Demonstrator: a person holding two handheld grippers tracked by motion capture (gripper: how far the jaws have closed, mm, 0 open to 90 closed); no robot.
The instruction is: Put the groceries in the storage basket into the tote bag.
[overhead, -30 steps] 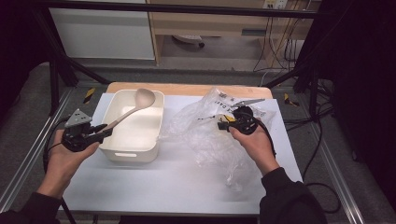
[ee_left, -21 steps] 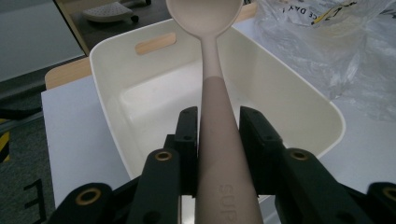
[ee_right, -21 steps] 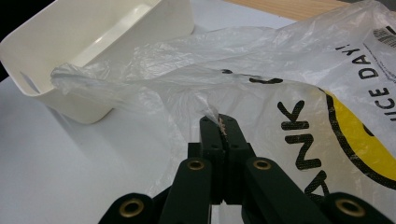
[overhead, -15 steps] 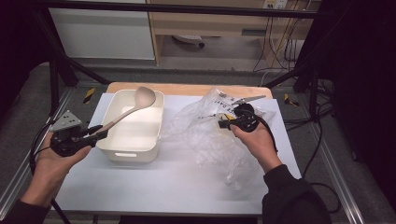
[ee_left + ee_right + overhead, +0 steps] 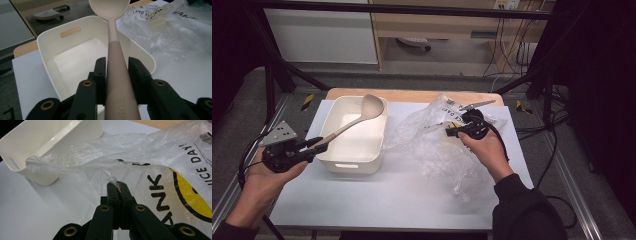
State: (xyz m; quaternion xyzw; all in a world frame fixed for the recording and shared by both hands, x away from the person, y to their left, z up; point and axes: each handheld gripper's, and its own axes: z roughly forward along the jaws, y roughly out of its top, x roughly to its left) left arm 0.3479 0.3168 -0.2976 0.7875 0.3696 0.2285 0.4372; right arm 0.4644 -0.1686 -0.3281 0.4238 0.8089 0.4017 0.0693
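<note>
A beige spoon slants up over the white tub, its bowl above the tub's far rim. My left gripper is shut on the spoon's handle, at the tub's near left corner. A clear plastic bag with black lettering and a yellow face lies crumpled right of the tub. My right gripper is shut on a fold of the bag and holds that edge up off the table.
The white tabletop sits on a wooden board showing along the far edge. A small metal tool lies beyond the bag. Black frame bars and cables run at both sides. The tub's side sits left of the bag.
My left hand has drawn back toward the left and risen slightly with the spoon, so the spoon's bowl now sits a little farther left over the tub. The right hand has stayed put.
</note>
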